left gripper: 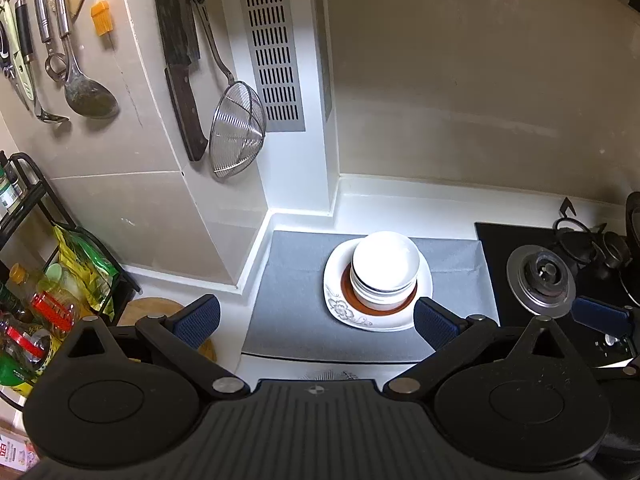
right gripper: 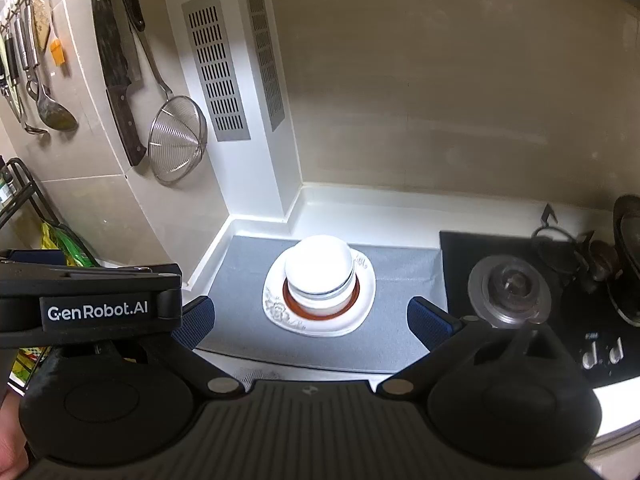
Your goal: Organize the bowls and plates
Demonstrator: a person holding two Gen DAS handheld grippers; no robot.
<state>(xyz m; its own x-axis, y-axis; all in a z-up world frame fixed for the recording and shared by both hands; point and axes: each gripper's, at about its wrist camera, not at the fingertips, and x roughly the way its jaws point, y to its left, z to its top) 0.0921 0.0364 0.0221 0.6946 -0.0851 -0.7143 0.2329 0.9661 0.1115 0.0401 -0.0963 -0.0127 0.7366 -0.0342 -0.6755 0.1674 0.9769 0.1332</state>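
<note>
Both my grippers hang over the counter's near edge, nothing held. Left gripper (left gripper: 316, 322): fingers (left gripper: 198, 318) spread wide apart, empty. Right gripper (right gripper: 312, 322): fingers (right gripper: 430, 324) likewise wide apart, empty; the left gripper's black body with its white lettering crosses the left side of the right wrist view.

Past the fingertips, a grey mat (left gripper: 288, 300) lies flat on the white counter (left gripper: 400, 204). On the mat, roughly centred between each pair of fingers: a white plate (left gripper: 344, 308) with a floral print on its rim and a brown-red ring inside. A stack of white bowls (left gripper: 385, 270) sits upright on that ring, top bowl washed out by glare, so I cannot count them.

Right of the mat, touching its edge: black stove (left gripper: 508, 248) with a metal burner (left gripper: 540, 274).

Far left wall: cleaver (left gripper: 180, 60), wire strainer (left gripper: 236, 132) and ladle (left gripper: 86, 92) hang from hooks. Vent grille (left gripper: 272, 52) stands behind the mat.
</note>
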